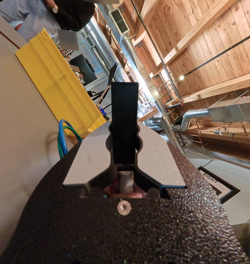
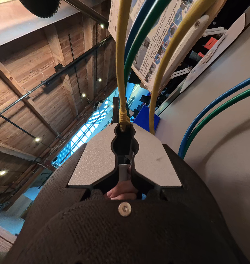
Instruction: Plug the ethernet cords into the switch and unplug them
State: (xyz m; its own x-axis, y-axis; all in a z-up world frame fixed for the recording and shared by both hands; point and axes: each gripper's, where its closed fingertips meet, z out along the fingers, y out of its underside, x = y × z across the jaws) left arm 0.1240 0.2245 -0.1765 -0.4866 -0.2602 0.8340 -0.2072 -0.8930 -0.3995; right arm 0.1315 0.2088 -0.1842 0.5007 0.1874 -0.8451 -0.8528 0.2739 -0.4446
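Left gripper (image 1: 124,88) raised off the table (image 1: 21,128), jaws together on nothing. Right gripper (image 2: 122,108) clamped on the yellow cord (image 2: 120,57) at its plug. Blue cord (image 2: 207,108) and green cord (image 2: 216,114) looping over the table by its edge. Switch not visible. Yellow bin (image 1: 54,80) on the table.

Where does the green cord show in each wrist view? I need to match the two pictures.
Left wrist view: green cord at lower left, looping over the tabletop beside the blue cord, just left of the hand-held gripper's body.
Right wrist view: green cord at right, curving over the tabletop under the blue cord; another stretch runs down from the top centre.
Shared landmark: the blue and green pair on the beige tabletop.
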